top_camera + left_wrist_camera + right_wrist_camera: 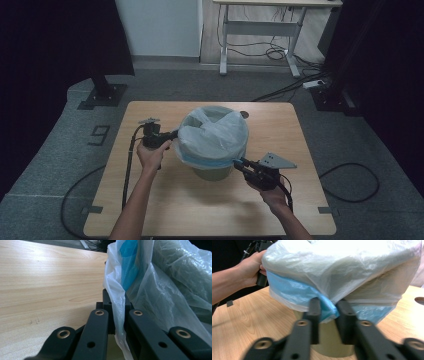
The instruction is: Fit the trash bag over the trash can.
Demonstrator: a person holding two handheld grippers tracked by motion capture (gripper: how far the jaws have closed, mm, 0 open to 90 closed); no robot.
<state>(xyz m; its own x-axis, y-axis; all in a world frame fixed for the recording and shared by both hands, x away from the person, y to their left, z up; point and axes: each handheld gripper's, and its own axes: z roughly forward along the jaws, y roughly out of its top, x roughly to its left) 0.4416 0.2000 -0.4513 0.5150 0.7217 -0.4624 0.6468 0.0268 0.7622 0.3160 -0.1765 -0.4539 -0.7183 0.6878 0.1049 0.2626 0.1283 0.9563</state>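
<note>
Colours at the table

Bag (214, 131): milky white, see-thru, w/ light-blue band at hem. Bin (212, 172) underneath: dull olive-green. Table (165, 200): pale wood grain. Both grippers (176, 134) (238, 162) black; grey plate on right one. Floor (350, 145) grey carpet.

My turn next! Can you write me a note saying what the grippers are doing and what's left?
Left gripper: shut on the thin white plastic bag at its left edge.
Right gripper: jaws pinching the bag's blue hem band at the near side.
The round olive-green bin stands mid-table on the light wooden table.
Done: bag draped over the bin's top.
Left: probably pull the hem down evenly around the rim.
</note>
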